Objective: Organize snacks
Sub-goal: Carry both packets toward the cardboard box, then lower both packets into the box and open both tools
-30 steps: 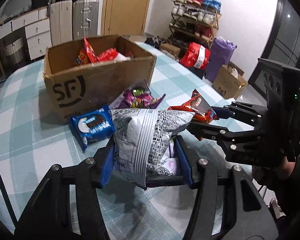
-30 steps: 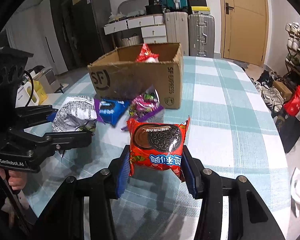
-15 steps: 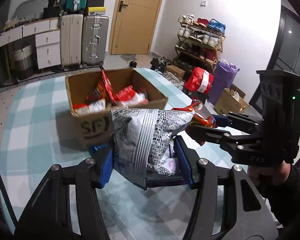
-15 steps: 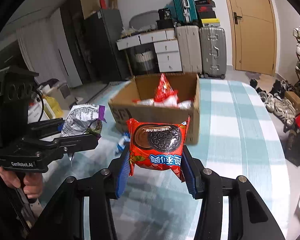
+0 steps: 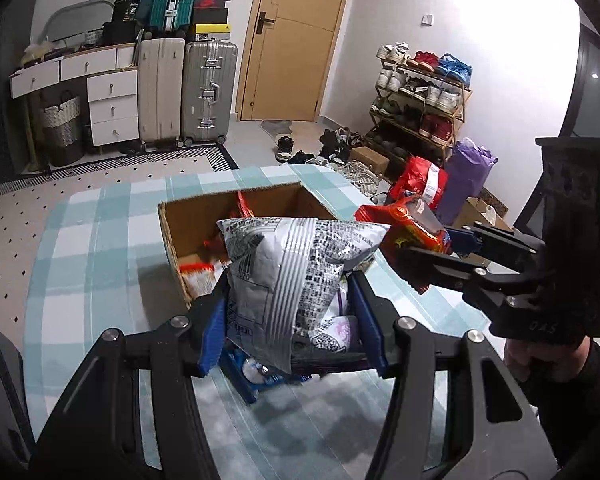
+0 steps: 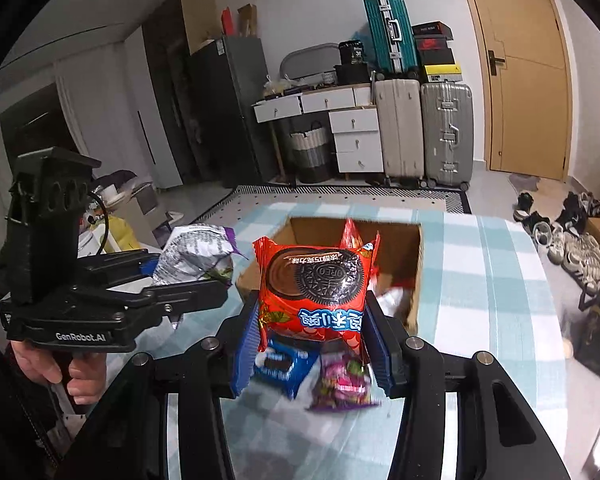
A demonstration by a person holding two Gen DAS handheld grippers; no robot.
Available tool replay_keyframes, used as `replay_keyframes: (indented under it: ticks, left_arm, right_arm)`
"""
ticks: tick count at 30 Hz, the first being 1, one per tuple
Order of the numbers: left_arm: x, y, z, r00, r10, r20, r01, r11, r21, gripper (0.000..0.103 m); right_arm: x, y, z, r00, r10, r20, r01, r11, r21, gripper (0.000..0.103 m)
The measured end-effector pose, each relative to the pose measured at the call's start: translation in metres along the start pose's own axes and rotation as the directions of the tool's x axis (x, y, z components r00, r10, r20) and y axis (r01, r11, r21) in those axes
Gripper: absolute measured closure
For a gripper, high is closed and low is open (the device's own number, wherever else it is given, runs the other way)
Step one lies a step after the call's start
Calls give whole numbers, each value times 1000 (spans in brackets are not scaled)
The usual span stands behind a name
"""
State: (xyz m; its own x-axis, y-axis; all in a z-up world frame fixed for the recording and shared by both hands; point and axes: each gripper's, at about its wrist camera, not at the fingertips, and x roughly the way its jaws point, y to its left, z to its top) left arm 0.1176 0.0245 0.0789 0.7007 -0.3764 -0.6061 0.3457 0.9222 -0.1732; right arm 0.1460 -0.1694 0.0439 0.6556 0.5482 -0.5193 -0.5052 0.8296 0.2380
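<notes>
My left gripper (image 5: 290, 320) is shut on a silver-and-black printed snack bag (image 5: 292, 272), held up in the air in front of the open cardboard box (image 5: 172, 232). The right gripper (image 6: 314, 332) is shut on a red Oreo packet (image 6: 314, 284), also raised, with the cardboard box (image 6: 414, 272) behind it. Each gripper shows in the other's view: the right gripper (image 5: 424, 248) with its red packet (image 5: 404, 224), the left gripper (image 6: 188, 276) with its silver bag (image 6: 196, 256). Red snack packs (image 5: 198, 272) lie inside the box.
A blue Oreo pack (image 6: 284, 364) and a purple candy bag (image 6: 344, 384) lie on the teal-checked tablecloth (image 5: 84, 280) below the grippers. Suitcases (image 5: 208, 92), drawers and a shoe rack (image 5: 420, 96) stand on the floor beyond the table.
Both grippers have risen with their packets still held. The box now appears lower and its inside shows from above; the blue pack and candy bag have dropped below the fingers.
</notes>
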Motion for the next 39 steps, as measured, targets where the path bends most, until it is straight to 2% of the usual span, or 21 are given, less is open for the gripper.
replay_keyframes:
  ticks: [9,16,34,37,39]
  left_arm:
    - [32,10,46,1000,21,-14,-21,1000,20,50]
    - [63,30,70,998,27,-49,-28,1000,-7,50]
    - [167,85,72,990,26,-139,-34,998,-55,47]
    - [175,91,73,987,81,-139,-90,994,-58,31]
    - [176,93,72,988,70,-136,-79,995,-68,25]
  right_arm:
    - [21,-7,34,1000,10,2,-10,1000,0,55]
    - [42,-21,48,1000,7,-16,-7,1000,9,55]
    - [115,-59,51,993,-10,-114,10,1000,0,55]
    - [125,-60,51,992,-22,-121,21,1000,-15,46]
    - [128,-61,50,993,-43,-110,40,999,-28,32]
